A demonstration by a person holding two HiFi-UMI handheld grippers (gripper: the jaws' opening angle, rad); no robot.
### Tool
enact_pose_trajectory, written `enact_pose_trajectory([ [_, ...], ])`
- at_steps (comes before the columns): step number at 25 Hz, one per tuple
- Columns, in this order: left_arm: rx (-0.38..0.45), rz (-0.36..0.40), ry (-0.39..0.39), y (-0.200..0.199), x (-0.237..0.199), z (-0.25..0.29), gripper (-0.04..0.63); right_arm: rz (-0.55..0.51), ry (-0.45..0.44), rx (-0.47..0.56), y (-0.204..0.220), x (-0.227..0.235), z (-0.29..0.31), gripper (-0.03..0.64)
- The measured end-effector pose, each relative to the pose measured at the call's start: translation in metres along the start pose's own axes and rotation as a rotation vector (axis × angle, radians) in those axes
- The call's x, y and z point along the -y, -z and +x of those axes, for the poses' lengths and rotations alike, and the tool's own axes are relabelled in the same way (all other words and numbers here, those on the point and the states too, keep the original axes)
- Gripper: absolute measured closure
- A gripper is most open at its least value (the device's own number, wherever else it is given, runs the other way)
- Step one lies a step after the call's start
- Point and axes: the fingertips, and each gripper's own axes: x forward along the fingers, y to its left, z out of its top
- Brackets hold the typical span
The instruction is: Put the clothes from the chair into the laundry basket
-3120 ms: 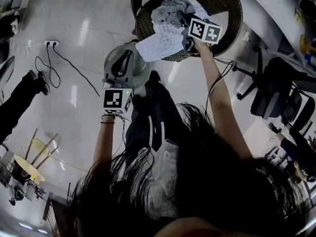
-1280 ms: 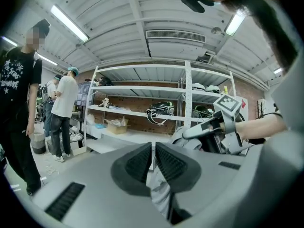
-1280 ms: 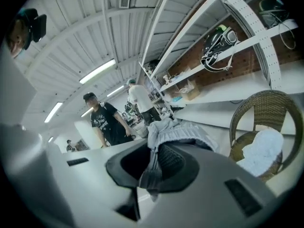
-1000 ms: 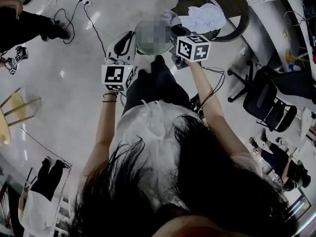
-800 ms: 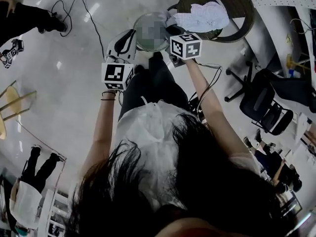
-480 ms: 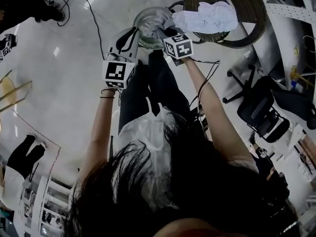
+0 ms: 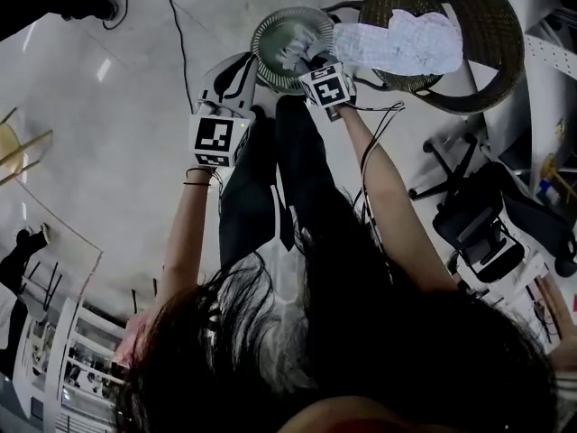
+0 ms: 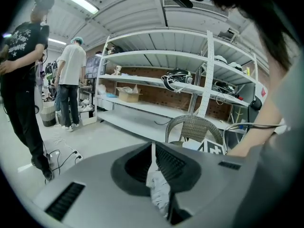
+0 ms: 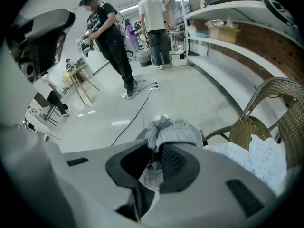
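The grey garment [image 9: 173, 132] is bunching, crumpled, in the clenched jaws of the right gripper [image 9: 154, 150], just over the round laundry basket [image 7: 261, 34]. The left gripper [image 8: 153, 151] is pinching a pale cloth scrap [image 8: 159, 191] in its jaws. Three seconds ago the right gripper was reaching into the wicker chair [image 7: 491, 57]; a white cloth [image 7: 397, 43] is still lying there. The right gripper's marker cube is covering the basket's near rim, and the chair is running off the frame.

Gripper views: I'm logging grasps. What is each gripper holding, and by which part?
The right gripper is shut on a crumpled grey cloth garment, pinching a bunched fold. The left gripper is shut on a small pale cloth piece; which part, unclear.
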Motion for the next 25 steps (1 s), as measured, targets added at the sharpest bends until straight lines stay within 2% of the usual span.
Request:
enact_pose_trajectory([
  [5,-0.025,-0.017,-0.013,0.022,-0.01,0.012,0.558,-0.024,0.026,-0.044,0.009,0.011,0.031,0.55],
  [7,-0.035,-0.029,-0.016,0.029,-0.011,0.015,0.558,-0.055,0.012,-0.07,0.013,0.01,0.041,0.459],
  [10,-0.046,-0.038,-0.019,0.037,-0.013,0.017,0.558,-0.067,-0.002,-0.074,0.01,0.006,0.05,0.451],
  [13,-0.055,-0.04,-0.016,0.042,-0.013,0.016,0.558,-0.034,-0.009,-0.052,0.003,0.003,0.051,0.451],
  [20,-0.044,-0.028,-0.011,0.031,-0.006,0.012,0.558,0.045,-0.004,0.045,-0.017,0.004,0.03,0.453],
  [22,-0.034,-0.021,-0.007,0.025,-0.004,0.009,0.558,0.081,-0.002,0.1,-0.031,0.003,0.015,0.494],
  [25,0.007,-0.036,0.009,0.005,-0.002,0.003,0.558,0.127,-0.019,0.188,-0.058,-0.001,-0.012,0.503],
])
